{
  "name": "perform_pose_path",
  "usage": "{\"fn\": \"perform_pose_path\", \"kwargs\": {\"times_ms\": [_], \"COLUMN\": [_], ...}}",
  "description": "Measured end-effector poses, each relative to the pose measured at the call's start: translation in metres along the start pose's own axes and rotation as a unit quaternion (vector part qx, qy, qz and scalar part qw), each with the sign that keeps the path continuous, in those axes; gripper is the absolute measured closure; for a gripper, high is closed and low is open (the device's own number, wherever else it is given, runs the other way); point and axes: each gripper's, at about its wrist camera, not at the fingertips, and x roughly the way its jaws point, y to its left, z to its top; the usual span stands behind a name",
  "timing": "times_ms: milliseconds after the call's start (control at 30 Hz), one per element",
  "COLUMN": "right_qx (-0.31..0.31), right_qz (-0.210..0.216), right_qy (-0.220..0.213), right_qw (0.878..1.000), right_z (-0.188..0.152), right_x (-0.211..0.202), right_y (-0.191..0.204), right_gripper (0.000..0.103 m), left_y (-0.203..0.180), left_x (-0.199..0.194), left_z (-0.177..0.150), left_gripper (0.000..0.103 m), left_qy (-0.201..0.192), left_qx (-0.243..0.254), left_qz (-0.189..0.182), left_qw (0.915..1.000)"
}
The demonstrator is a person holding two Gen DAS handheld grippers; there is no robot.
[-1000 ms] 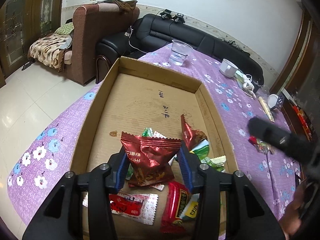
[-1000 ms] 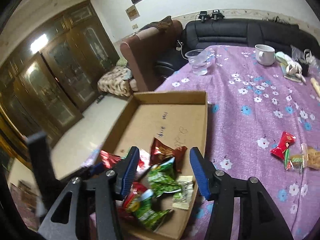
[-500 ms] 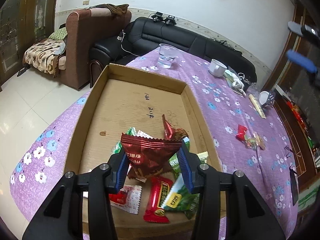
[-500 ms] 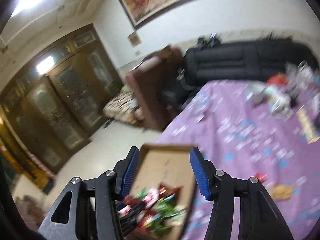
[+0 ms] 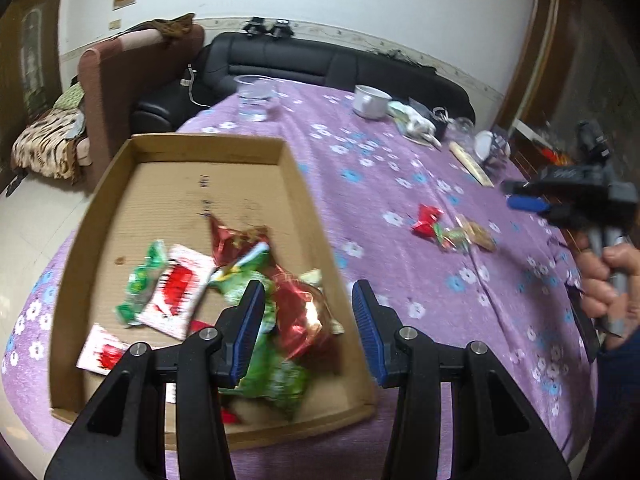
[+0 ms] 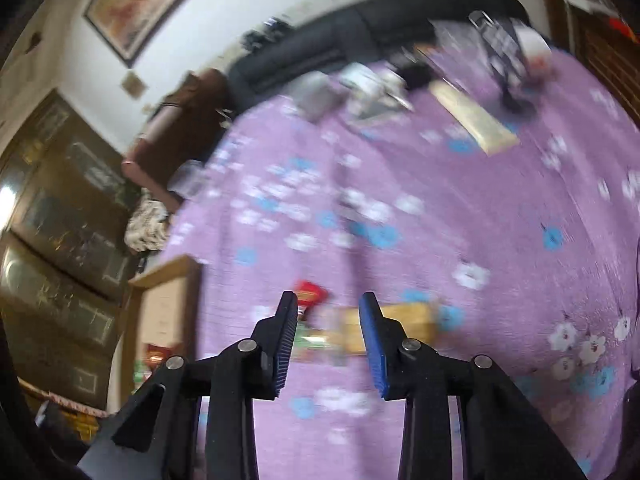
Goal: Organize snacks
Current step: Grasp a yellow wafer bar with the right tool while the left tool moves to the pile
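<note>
Since a second ago, the left gripper [image 5: 307, 328] has let go of the dark red snack bag [image 5: 300, 314]; that bag now lies on the pile in the cardboard box [image 5: 308, 200], and the jaws stand open above it with nothing pressed between them. That means one more snack is put away. From the left view, the box sits on the purple flowered tablecloth [image 5: 392, 168] and holds green, white and red packets at its near end. Off to the right, well apart from the box, a few loose snacks [image 5: 452, 228] lie on the cloth: a small red one, a green one and a tan one. The right gripper [image 5: 524, 202] shows there too, held in a hand [image 5: 608, 280], close to those loose snacks. From the right view, which is blurry, that gripper [image 6: 328, 340] has swung away from the box and now points down at the loose snacks [image 6: 360, 328]. Its jaws have just been closing but are apart, and the snacks lie on the cloth under the gap, not pinched. It looks like those loose ones are next to go in the box, whose corner [image 6: 160, 292] shows at the left edge.
</note>
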Motion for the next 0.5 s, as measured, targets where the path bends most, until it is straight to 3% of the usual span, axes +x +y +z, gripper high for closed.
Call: {"fn": "perform_pose_path", "kwargs": {"times_ms": [133, 367, 500], "right_qx": [0.021, 0.026, 0.028], "right_qz": [0.003, 0.025, 0.074], "right_qy": [0.017, 0.041, 0.078], "right_qw": [1.000, 0.999, 0.994], "right_z": [0.005, 0.008, -0.010], "right_x": [0.025, 0.059, 0.051], "right_y": [-0.034, -0.052, -0.052], "right_gripper": [0.070, 0.069, 0.067], "left_y": [-0.021, -0.047, -0.054], "left_x": [0.006, 0.009, 0.009], "left_z": [-0.002, 0.002, 0.007], "left_gripper": [0.059, 0.059, 0.059], "left_qy": [0.008, 0.013, 0.013], "left_qx": [0.021, 0.047, 0.054], "left_qz": [0.001, -0.006, -0.009], "left_qw": [0.9998, 0.9988, 0.9984]}}
